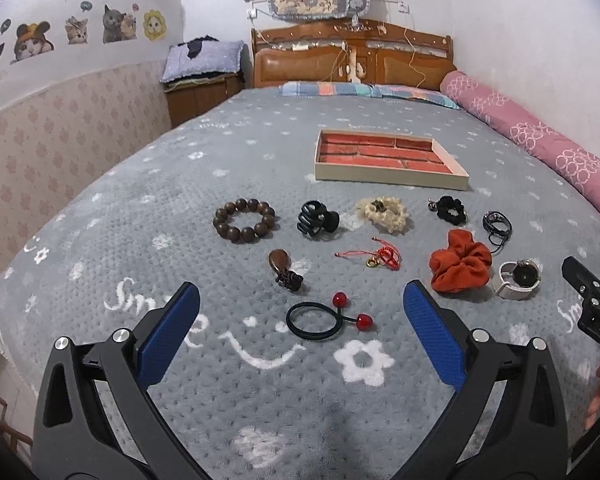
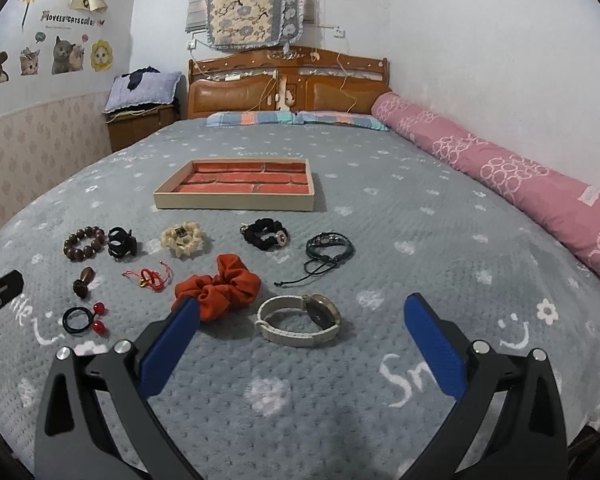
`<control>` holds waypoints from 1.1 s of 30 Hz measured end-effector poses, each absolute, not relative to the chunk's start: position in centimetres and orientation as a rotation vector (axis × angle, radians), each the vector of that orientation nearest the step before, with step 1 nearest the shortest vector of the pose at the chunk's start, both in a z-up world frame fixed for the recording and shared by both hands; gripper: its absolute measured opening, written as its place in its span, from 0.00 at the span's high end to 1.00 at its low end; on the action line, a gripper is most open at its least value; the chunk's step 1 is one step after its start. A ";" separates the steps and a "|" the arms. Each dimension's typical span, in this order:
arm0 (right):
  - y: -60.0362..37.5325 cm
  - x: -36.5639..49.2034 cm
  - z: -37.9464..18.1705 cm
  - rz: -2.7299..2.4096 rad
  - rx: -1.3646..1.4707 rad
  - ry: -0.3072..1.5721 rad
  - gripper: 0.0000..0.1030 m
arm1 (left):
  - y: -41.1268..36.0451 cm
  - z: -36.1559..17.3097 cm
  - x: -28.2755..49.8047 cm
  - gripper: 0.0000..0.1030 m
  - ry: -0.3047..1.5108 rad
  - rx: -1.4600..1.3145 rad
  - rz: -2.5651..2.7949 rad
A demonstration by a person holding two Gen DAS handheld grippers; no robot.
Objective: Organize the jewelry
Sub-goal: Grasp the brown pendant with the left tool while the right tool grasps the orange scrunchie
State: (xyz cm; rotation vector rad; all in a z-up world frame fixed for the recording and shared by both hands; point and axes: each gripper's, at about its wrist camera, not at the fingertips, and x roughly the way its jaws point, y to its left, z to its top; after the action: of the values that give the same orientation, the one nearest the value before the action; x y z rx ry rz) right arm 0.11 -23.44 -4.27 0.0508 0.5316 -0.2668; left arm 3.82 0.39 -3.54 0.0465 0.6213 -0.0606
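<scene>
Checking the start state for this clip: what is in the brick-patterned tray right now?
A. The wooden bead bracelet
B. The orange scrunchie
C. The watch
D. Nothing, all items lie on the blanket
D: the tray shows only its brick-pattern lining, while the bead bracelet, orange scrunchie and watch all lie on the blanket in front of it.
</scene>
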 end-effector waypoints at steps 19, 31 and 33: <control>-24.8 2.3 -6.1 -0.388 0.012 0.595 0.03 | 2.3 -5.3 6.6 0.05 0.678 0.040 -0.062; -27.7 2.8 -6.9 -0.403 0.092 0.639 0.03 | 4.4 -5.8 8.8 0.05 0.703 0.039 -0.029; -28.0 2.8 -7.0 -0.421 0.101 0.644 0.03 | 4.5 -6.0 9.1 0.05 0.718 0.027 -0.045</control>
State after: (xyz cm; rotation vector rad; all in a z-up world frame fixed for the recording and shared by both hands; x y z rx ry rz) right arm 2.84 -28.03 -6.95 0.1011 0.6442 -0.4210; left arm 9.13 4.49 -5.95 0.0266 0.7178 -0.0450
